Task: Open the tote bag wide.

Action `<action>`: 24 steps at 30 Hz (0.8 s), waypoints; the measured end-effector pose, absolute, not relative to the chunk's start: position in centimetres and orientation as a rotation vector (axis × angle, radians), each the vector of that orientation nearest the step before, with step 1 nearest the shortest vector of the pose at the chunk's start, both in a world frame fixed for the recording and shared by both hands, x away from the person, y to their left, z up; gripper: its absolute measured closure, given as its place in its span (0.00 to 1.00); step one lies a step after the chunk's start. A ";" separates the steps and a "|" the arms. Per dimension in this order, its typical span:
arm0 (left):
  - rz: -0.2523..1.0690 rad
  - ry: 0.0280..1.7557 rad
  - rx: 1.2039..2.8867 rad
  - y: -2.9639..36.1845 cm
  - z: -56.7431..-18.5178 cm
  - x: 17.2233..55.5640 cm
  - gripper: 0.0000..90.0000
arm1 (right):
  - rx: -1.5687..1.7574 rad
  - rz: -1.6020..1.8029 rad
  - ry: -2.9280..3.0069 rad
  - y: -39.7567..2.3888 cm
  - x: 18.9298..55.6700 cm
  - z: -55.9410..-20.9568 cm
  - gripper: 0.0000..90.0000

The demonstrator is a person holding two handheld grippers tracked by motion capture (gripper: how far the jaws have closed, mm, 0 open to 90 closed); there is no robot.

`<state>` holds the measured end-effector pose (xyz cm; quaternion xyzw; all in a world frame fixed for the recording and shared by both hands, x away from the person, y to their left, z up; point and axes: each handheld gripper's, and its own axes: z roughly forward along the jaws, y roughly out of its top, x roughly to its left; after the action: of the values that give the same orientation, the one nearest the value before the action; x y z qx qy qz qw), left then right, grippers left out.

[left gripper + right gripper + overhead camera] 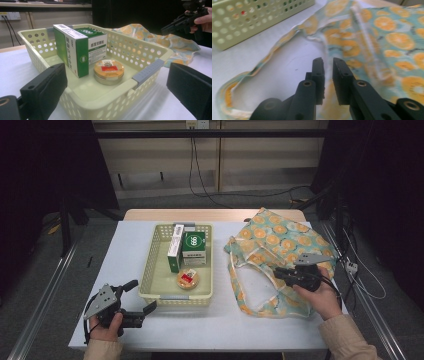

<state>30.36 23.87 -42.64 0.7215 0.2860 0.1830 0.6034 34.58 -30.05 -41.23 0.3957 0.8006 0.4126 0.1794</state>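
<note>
A pale yellow perforated basket (149,270) sits mid-table. It holds a tall white and green box (175,247), a green box (194,247) and a round gold tin (188,278) with a red label. Near its front left corner my left gripper (142,296) stands open, pointing at the basket with nothing between the jaws. In the left gripper view the tin (109,71) lies in front of the boxes (75,50). Right of the basket lies a flat orange-print cloth bag (280,240). My right gripper (277,272) hovers over it; its jaws (328,62) keep a narrow gap with nothing in it.
The bag's handle strap (274,50) loops out over the white tabletop (125,245) toward the basket wall (249,22). A bare wooden strip (210,214) runs along the far table edge. Cables hang by the back wall and off the right side.
</note>
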 end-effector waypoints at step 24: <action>0.418 0.661 1.683 23.8 -42.9 30.5 0.03 | 1.315 1.049 2.236 -30.4 36.9 -45.7 1.00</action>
<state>30.47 23.83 -42.87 0.7258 0.2849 0.1804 0.5995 36.89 -30.36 -45.68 0.4630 0.7874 0.3695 0.1707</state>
